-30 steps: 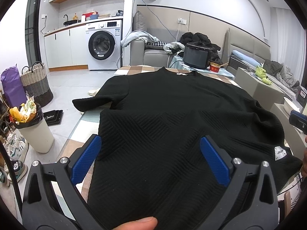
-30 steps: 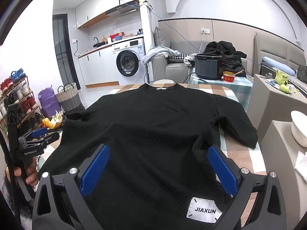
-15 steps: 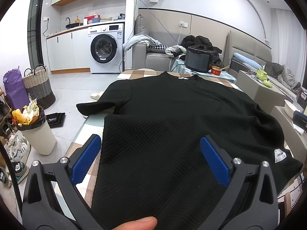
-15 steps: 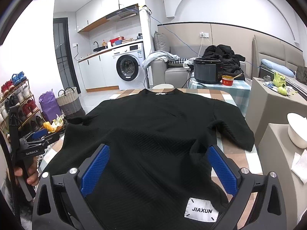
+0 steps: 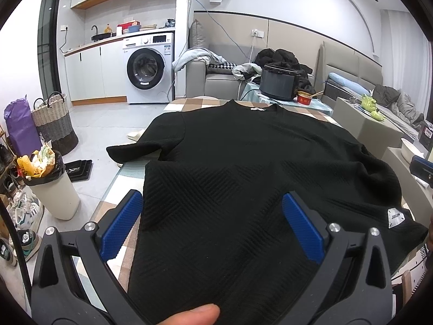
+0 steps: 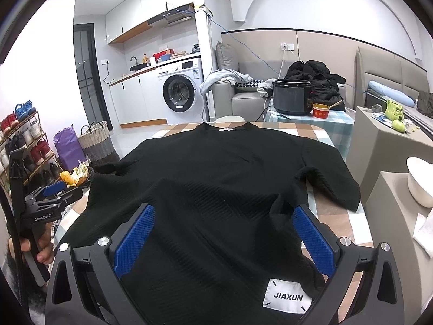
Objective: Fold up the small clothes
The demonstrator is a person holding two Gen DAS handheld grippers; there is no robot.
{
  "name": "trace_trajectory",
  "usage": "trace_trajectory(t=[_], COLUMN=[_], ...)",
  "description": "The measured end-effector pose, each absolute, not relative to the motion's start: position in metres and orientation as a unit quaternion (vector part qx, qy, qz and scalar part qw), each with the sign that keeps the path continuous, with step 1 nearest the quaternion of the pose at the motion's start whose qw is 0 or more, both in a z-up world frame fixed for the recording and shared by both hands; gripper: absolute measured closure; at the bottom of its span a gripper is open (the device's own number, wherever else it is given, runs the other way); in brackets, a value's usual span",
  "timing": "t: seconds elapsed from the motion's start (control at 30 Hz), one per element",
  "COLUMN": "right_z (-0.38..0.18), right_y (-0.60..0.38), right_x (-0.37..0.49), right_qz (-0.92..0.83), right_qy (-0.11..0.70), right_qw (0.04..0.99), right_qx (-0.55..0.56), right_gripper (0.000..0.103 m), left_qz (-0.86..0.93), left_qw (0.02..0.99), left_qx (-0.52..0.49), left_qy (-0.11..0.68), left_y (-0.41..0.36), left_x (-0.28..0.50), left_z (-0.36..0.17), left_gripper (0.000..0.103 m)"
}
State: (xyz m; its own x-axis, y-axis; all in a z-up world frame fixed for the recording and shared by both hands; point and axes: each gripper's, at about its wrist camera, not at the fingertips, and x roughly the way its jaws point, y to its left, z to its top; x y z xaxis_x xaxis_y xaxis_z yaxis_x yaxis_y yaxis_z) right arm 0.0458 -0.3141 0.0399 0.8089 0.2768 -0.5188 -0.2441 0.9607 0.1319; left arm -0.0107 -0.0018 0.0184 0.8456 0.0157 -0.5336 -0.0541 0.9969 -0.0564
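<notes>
A black short-sleeved knit shirt (image 5: 243, 149) lies flat on the checked table (image 5: 176, 105), collar at the far end. Its near hem rises toward both cameras. My left gripper (image 5: 212, 197) is open, blue pads wide apart over the hem's left part, and a thumb (image 5: 194, 315) rests on the fabric at its base. My right gripper (image 6: 223, 210) is open over the shirt (image 6: 230, 162) at the hem's right part, near the white JIAXUN label (image 6: 288, 296). Neither pair of pads presses the cloth. The left gripper (image 6: 54, 192) shows at the right view's left edge.
A full waste bin (image 5: 51, 189) and a woven basket (image 5: 54, 124) stand on the floor to the left. A dark cooker (image 6: 292, 97) sits beyond the table's far end. At right, grey blocks carry a white bowl (image 6: 419, 184). A shoe rack (image 6: 24, 140) lines the left wall.
Both views have shifted only slightly. The shirt keeps its place on the table and both pairs of jaws have stayed wide apart.
</notes>
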Motion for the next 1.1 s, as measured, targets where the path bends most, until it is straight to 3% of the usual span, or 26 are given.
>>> trace_trajectory(t=[0.8,1.1], right_z=[0.029,0.03], right_y=[-0.302,-0.332], right_x=[0.069,0.098], right_qz=[0.128,0.086], right_qy=[0.312,0.332], right_qw=[0.941,0.936], right_qx=[0.014,0.077], right_gripper=[0.0,0.0], left_qz=[0.002,0.016], left_qw=[0.952,0.948], left_qx=[-0.057,-0.071], left_qy=[0.3,0.308], left_y=[0.009,0.028], left_x=[0.015,0.059], left_z=[0.004,0.01], left_gripper=[0.0,0.001])
